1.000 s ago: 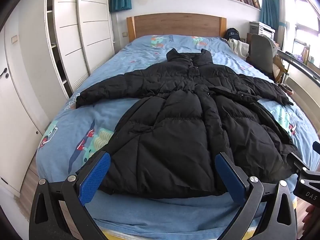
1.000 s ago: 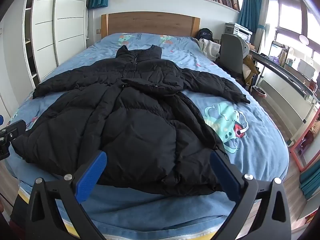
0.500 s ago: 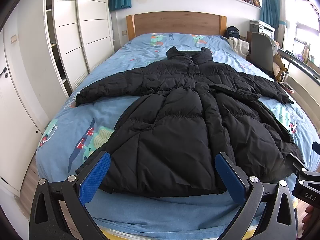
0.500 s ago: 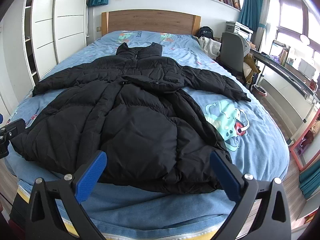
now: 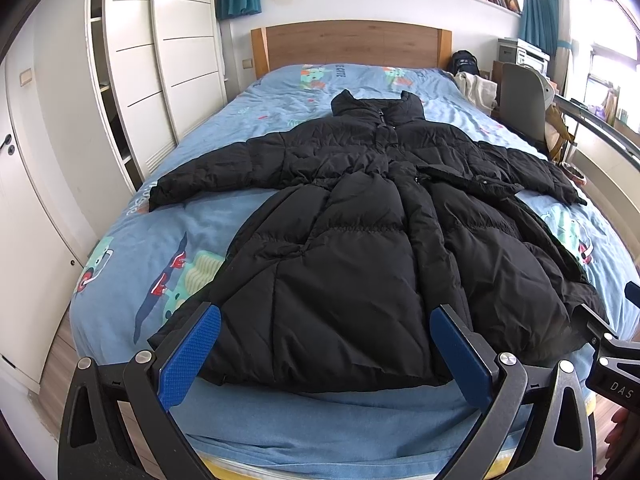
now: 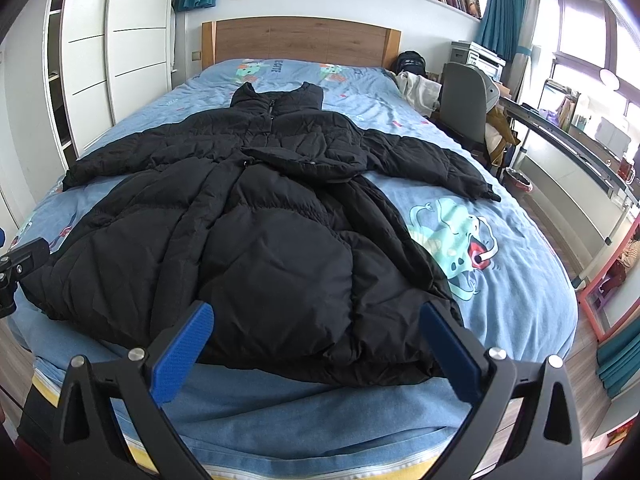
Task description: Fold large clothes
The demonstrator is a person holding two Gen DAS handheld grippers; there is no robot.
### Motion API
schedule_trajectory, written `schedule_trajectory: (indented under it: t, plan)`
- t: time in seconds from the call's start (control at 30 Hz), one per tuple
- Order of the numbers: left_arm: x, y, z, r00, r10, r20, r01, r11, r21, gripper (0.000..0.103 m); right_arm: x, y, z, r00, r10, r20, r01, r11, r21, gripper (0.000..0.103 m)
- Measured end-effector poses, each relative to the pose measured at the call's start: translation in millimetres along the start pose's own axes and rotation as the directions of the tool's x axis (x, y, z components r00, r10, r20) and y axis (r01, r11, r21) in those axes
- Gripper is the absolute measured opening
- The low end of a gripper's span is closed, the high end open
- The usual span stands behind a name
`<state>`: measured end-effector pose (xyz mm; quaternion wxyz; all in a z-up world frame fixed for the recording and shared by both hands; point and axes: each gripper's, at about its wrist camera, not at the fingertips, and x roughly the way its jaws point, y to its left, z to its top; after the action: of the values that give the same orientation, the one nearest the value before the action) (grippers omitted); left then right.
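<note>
A long black puffer coat [image 5: 360,240] lies flat and face up on the blue bed [image 5: 168,248], collar toward the headboard, both sleeves spread sideways, hem near the foot edge. It also shows in the right wrist view [image 6: 256,232]. My left gripper [image 5: 324,354] is open and empty, just above the hem's left half. My right gripper [image 6: 316,350] is open and empty, above the hem's right half. Part of the right gripper shows at the right edge of the left wrist view [image 5: 612,360].
White wardrobes [image 5: 160,60] run along the bed's left side. A grey chair [image 6: 464,100], a desk rail [image 6: 580,144] and a pile of clothes [image 6: 416,88] stand to the right. A wooden headboard [image 5: 352,44] is at the far end. Wood floor shows beside the bed.
Both grippers have risen and moved slightly forward over the hem. The coat has not moved.
</note>
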<state>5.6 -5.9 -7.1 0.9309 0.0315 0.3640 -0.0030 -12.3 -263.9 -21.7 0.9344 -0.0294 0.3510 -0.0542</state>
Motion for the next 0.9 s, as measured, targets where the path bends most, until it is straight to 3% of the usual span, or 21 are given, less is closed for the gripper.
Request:
schedule_trajectory:
  t: [0.9]
  plan:
    - [-0.2,-0.9,-2.5,1.0,0.016,-0.011,-0.016,1.0,0.011,0.103,0.6,1.9,-1.5,1.0,0.0,-0.009,0.0,1.0,-0.014,0.103]
